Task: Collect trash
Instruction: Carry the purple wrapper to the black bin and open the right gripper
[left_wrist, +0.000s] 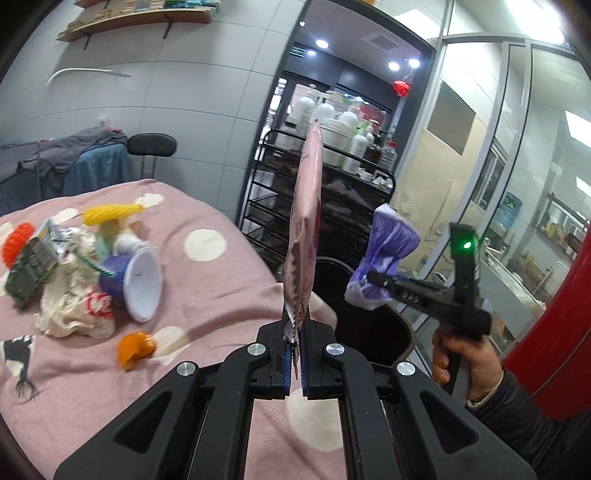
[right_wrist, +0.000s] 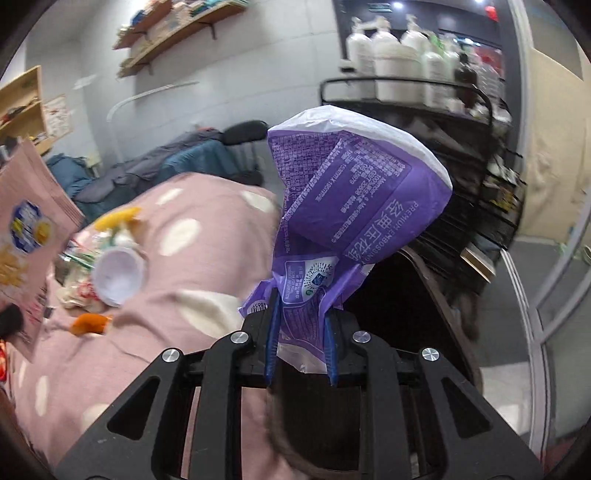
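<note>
Looking along your left claw (left_wrist: 295, 350), you had it clenched on the bottom edge of a pink snack pouch (left_wrist: 306, 229) standing upright above the pink dotted tabletop (left_wrist: 207, 295). Your right hand (left_wrist: 465, 358) held the other claw beside it, over a dark bin (left_wrist: 369, 332). Leftover trash (left_wrist: 85, 266) lay heaped further left.

From the right wrist, your right claw (right_wrist: 301, 332) was grasping a crumpled purple tissue wrapper (right_wrist: 351, 199), held above the bin's black opening (right_wrist: 399, 295).
</note>
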